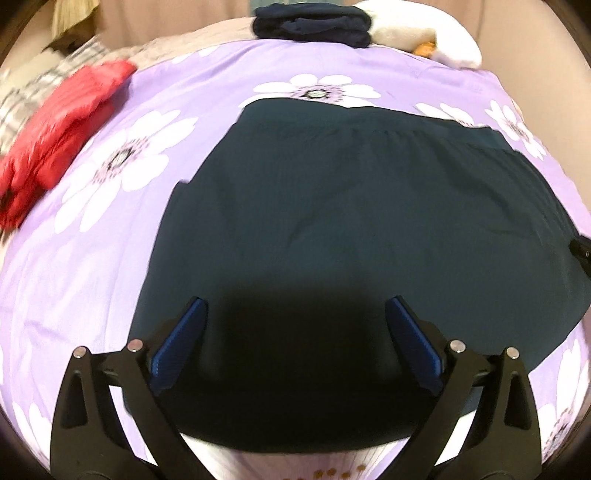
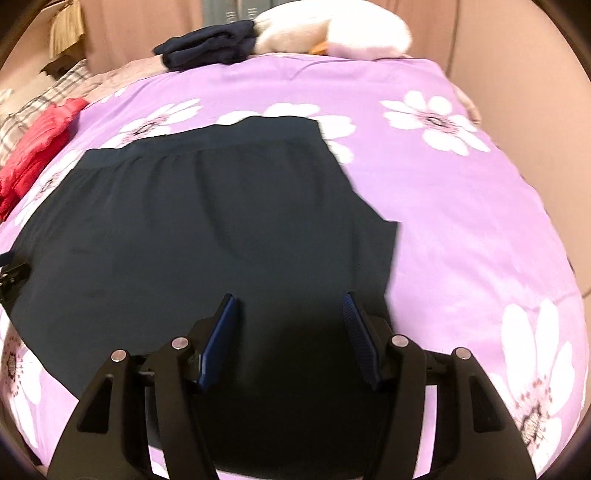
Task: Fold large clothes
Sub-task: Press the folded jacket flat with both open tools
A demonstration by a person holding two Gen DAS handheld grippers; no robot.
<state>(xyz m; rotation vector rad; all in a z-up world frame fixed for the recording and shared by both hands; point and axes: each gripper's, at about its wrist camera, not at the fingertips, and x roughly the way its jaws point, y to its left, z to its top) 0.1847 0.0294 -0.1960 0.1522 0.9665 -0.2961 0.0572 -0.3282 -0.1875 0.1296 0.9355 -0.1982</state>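
Dark garment (image 1: 351,206) spread flat mid-bed (image 1: 92,258) for folding; my left claw (image 1: 295,332) wide open, right claw (image 2: 290,325) half open; both empty above near hem.

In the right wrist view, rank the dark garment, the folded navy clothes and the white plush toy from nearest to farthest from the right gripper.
From the right gripper:
1. Dark garment, spread flat right under and ahead of the fingers.
2. Folded navy clothes, at the far edge of the bed, upper left.
3. White plush toy, just behind and right of that pile.
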